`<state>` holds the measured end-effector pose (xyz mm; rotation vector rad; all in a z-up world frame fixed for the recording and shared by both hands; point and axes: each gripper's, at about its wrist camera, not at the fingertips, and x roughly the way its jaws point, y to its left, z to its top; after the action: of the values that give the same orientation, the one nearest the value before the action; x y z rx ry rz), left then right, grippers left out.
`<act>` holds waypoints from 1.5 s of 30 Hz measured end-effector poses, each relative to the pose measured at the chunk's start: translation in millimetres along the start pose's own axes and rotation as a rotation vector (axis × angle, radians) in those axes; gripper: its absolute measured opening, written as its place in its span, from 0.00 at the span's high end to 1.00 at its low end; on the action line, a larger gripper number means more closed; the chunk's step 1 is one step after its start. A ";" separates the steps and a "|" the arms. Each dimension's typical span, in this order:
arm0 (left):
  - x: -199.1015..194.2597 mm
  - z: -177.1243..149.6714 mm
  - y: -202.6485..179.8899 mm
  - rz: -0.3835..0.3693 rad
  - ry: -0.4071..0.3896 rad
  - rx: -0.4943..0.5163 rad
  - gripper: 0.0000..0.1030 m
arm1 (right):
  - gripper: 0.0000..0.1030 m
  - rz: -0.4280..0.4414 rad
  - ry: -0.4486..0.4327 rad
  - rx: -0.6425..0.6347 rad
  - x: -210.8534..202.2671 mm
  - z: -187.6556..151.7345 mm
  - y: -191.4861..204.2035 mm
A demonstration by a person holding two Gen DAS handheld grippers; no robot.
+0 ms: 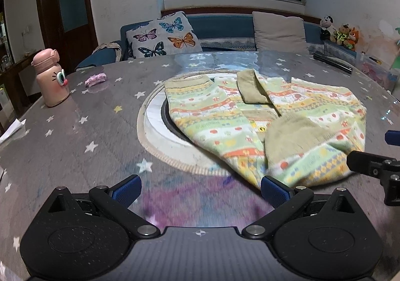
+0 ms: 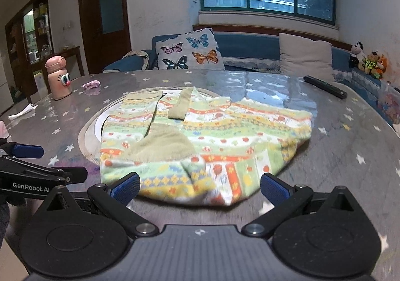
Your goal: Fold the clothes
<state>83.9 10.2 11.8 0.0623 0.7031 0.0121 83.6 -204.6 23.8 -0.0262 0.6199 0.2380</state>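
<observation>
Patterned sweater (image 2: 200, 141) lies partly folded on the star-print table (image 2: 350, 131), overlapping the round inset at the table's centre (image 1: 155, 128). Both sleeves are turned in across the body; their plain olive cuffs (image 2: 162, 146) rest on top (one near, one farther back).

Left gripper (image 1: 201, 189): jaws wide apart, nothing between them, positioned over bare table at the sweater's near left corner; its right pad (image 1: 273, 189) sits just beside the hem, contact not determinable.

Right gripper (image 2: 200, 187): jaws wide apart, holding nothing, facing the sweater's near edge, which lies between the two blue pads (image 2: 126, 187).

Elsewhere on the table: pink bottle with a cartoon face (image 1: 51, 78) at far left, small pink item (image 1: 96, 79) near it, dark bar-shaped object (image 2: 325, 86) at far right. A butterfly cushion (image 2: 191, 52) sits on the sofa beyond.
</observation>
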 end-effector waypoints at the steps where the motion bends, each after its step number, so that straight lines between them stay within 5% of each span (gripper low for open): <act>1: 2.4 3.6 0.6 -0.002 -0.002 0.000 0.00 | 0.00 0.002 0.001 -0.002 2.9 2.7 -0.5; 9: 26.5 35.8 7.2 -0.007 -0.021 0.000 0.01 | 0.02 -0.001 0.043 -0.028 46.9 42.2 -8.9; 27: 100.4 82.5 -15.2 -0.114 0.024 0.059 0.22 | 0.26 0.085 0.160 -0.063 183.0 112.9 -9.8; 33: 113.5 83.9 -16.0 -0.136 0.043 0.069 0.42 | 0.44 0.074 0.201 -0.100 211.2 113.0 -6.1; 35: 116.5 83.4 -15.4 -0.143 0.047 0.072 0.52 | 0.57 0.074 0.210 -0.099 215.6 110.8 -7.8; 39: 122.4 82.5 -14.0 -0.157 0.056 0.078 0.65 | 0.81 0.062 0.192 -0.072 206.0 108.7 -16.3; 40: 123.8 82.3 -13.7 -0.161 0.059 0.079 0.77 | 0.85 0.057 0.183 -0.066 202.1 108.6 -19.0; 45: 120.3 81.1 -12.6 -0.162 0.037 0.084 0.94 | 0.96 0.016 0.118 -0.027 170.4 108.0 -38.1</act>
<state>228.0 -2.9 -4.9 0.0862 0.7437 -0.1718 288.4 -195.0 11.5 -0.0612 0.7347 0.2614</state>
